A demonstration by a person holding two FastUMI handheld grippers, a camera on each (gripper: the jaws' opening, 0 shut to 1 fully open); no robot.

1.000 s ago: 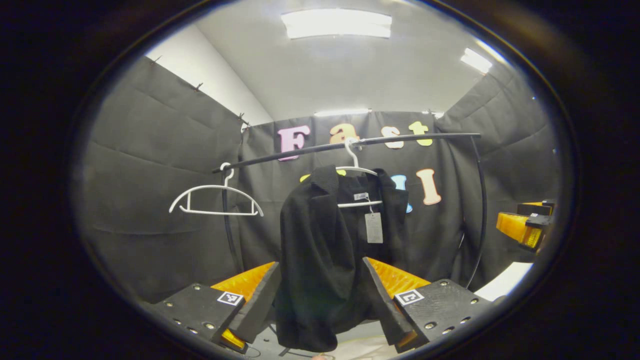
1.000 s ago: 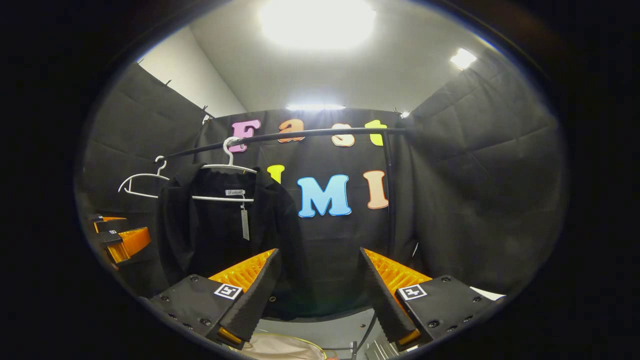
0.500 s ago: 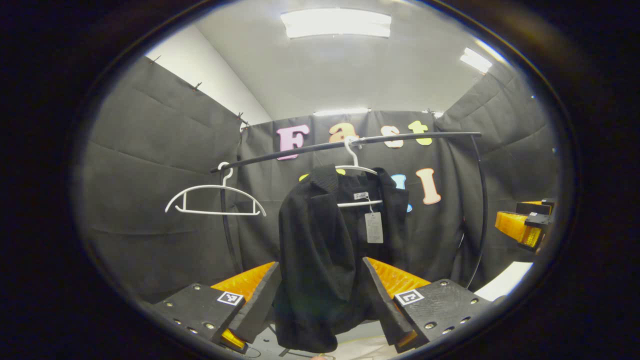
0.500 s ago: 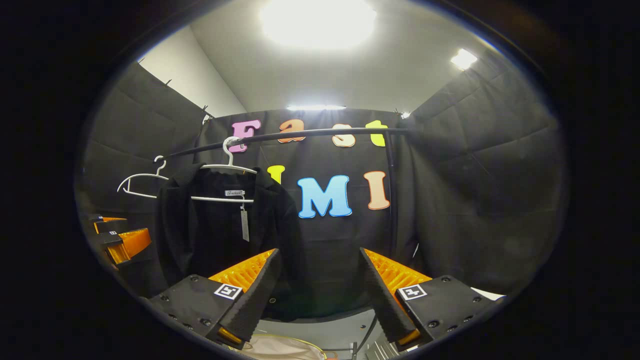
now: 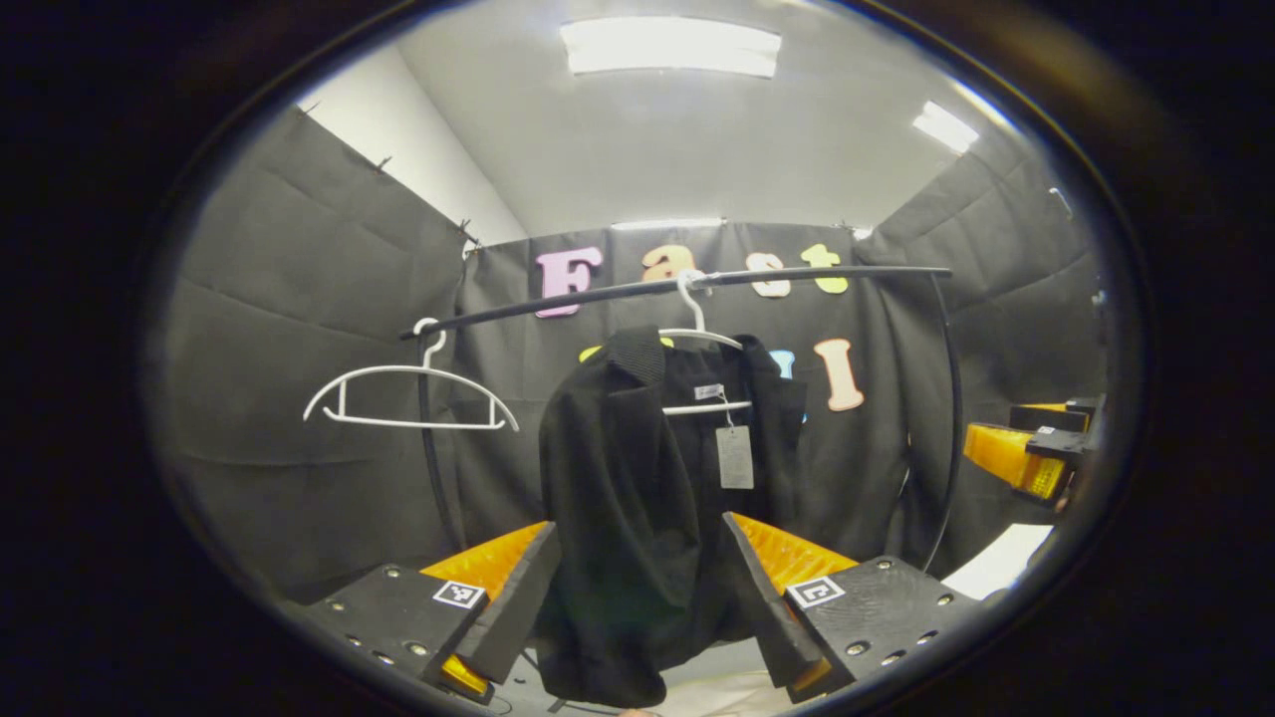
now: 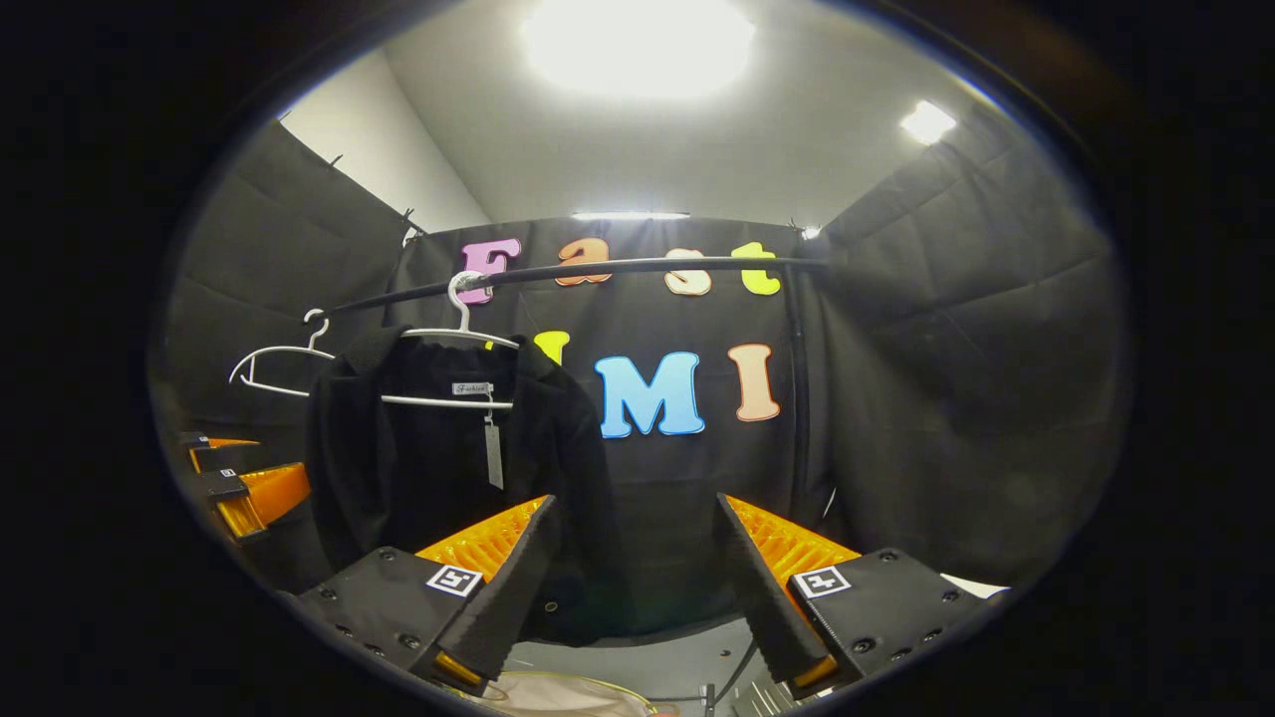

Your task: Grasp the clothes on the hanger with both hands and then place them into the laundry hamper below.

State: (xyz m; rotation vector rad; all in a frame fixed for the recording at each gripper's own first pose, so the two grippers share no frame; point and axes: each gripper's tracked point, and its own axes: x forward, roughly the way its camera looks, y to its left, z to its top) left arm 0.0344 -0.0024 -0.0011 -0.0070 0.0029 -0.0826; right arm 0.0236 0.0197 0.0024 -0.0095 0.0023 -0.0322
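Both hand-held grippers, left [image 5: 637, 588] and right [image 6: 633, 588], stay spread apart. The jacket [image 5: 637, 498] has drifted slightly nearer the left one. It remains ungrasped on its hanger [image 5: 697, 339].

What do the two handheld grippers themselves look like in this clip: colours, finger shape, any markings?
Both match. The left gripper has two wedge-shaped black fingers with textured pads, ribbed orange backing, and black bolted blocks, each bearing a small square black-and-white marker. The right gripper is built the same. No hand or sleeve is discernible.
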